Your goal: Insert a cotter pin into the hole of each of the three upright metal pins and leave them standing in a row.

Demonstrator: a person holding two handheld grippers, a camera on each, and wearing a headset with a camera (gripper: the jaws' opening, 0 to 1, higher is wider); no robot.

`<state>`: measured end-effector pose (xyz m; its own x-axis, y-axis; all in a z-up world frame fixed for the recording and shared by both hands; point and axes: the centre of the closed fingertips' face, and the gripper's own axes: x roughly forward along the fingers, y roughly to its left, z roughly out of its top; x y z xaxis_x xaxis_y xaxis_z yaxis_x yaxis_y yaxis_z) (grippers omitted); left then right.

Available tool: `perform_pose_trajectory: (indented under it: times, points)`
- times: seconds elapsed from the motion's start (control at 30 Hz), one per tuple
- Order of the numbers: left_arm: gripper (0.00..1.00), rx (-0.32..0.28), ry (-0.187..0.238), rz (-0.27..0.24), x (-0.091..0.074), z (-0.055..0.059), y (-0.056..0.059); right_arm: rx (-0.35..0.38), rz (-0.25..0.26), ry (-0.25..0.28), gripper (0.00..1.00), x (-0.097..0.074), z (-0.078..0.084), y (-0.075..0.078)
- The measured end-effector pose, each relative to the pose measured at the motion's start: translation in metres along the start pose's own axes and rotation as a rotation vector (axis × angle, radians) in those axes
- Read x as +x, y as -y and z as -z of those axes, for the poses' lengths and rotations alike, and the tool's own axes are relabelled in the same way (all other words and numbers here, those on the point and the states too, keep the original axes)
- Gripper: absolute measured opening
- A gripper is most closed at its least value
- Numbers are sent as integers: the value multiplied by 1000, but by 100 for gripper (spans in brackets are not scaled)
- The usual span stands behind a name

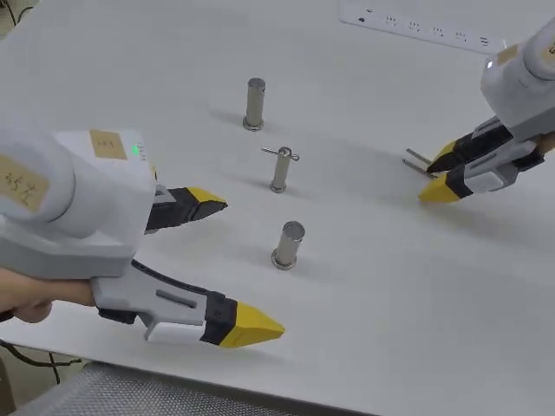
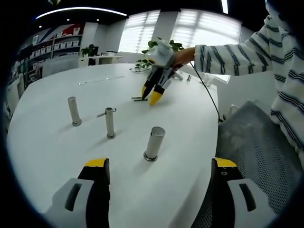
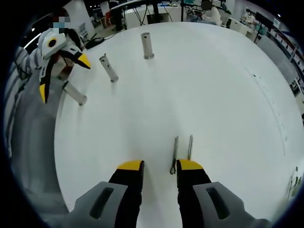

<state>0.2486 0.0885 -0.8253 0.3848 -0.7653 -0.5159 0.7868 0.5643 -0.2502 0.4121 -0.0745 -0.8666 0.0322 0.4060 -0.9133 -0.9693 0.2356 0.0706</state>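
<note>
Behind far pin (image 1: 254, 104), perhaps power strip (image 1: 421, 28)

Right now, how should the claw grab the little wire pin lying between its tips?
Probably by the looped end, the part nearest the right claw. The wire pin lies flat on the table with its straight legs pointing away, so come down from above and pinch across the loop. That leaves the legs free for a hole.
</note>
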Motion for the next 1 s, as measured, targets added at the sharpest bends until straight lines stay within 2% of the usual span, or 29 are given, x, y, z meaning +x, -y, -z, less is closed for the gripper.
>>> perform_pose_trajectory:
  times: [0.27, 0.37, 0.53, 0.6, 0.7, 0.8, 1.0]
  points:
    - [86, 4, -13, -6, 0, 3, 1, -51, 58, -70, 20, 3, 1, 9]
    - [86, 11, -13, -14, -1, 4, 1, -56, 62, -87, 19, 3, 1, 4]
    - [85, 9, -5, -20, -2, 1, 0, 15, 79, -79, 15, 2, 1, 8]
    - [85, 11, -4, -24, -2, -1, 0, 27, 85, -75, 12, 3, 1, 13]
    - [85, 20, -10, -26, -2, -1, 1, 36, 90, -75, 9, 3, 1, 11]
    - [84, 20, -11, -23, -3, 0, 3, -17, 92, -83, 8, 3, 2, 10]
    - [84, 19, -28, -19, -4, 4, 5, -25, 95, -92, 7, 2, 1, 8]
